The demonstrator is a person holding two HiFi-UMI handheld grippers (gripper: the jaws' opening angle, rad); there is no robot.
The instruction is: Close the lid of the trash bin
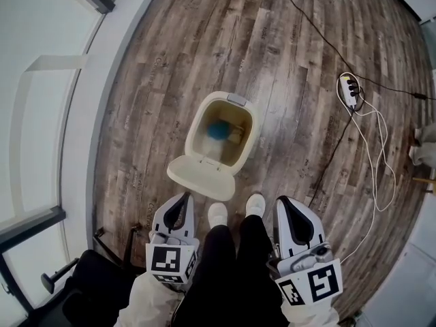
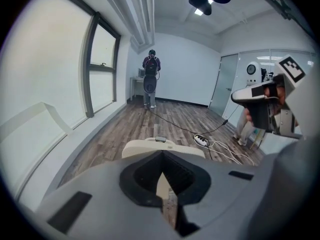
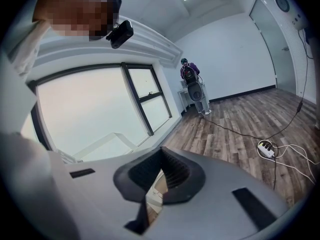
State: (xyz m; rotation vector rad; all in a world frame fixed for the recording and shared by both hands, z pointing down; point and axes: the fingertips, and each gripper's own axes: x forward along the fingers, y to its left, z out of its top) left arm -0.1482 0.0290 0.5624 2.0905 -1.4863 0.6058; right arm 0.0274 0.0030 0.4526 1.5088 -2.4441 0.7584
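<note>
Cream plastic marks the one trash bin (image 1: 196,125), which stands on the wooden floor (image 1: 272,46) just ahead of the person's two white shoes (image 1: 217,213). Its single lid (image 1: 202,176) hangs open, flipped down on the side nearest the shoes, and one blue object (image 1: 218,130) lies inside. Two claws are held low, one on each side of the legs, both apart from the bin. The left claw (image 1: 185,197) has its jaws pressed together on nothing, and the right claw (image 1: 281,201) likewise. One white power strip (image 1: 349,90) with trailing cables lies off to the right. One other person (image 2: 151,76) stands at the room's far end.
</note>
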